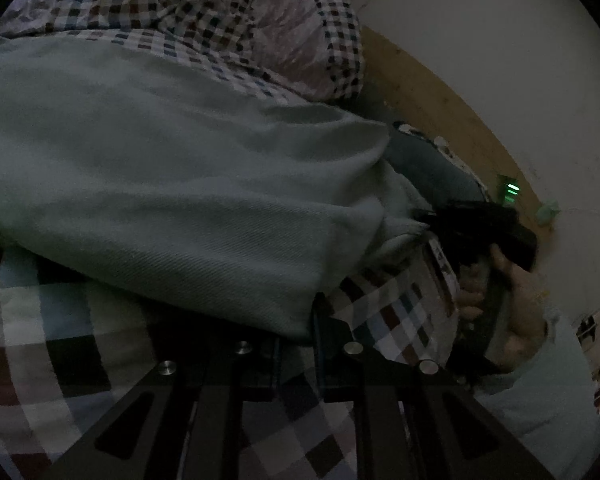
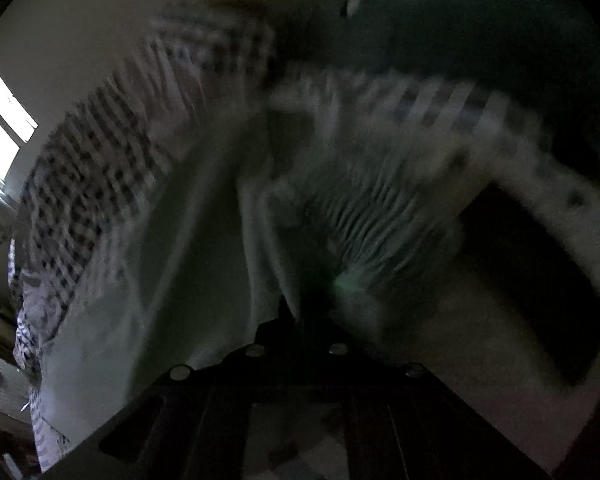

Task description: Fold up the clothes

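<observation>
**Pale green garment gripped at both ends over the checked bedspread**

The pale mint-green, thick knitted garment (image 1: 172, 168) lies across a checked bedspread (image 1: 60, 344). The left gripper (image 1: 316, 320) looks closed on its near hem, though cloth hides the tips. The right gripper (image 2: 312, 304), blurred in its own view, appears pinched on the ribbed cuff (image 2: 364, 216); from the left wrist view a hand (image 1: 496, 304) holds it. I judge the fabric soft, limp and fairly heavy, likely to sag between grips. Hems and ribbing give the firmest hold
</observation>
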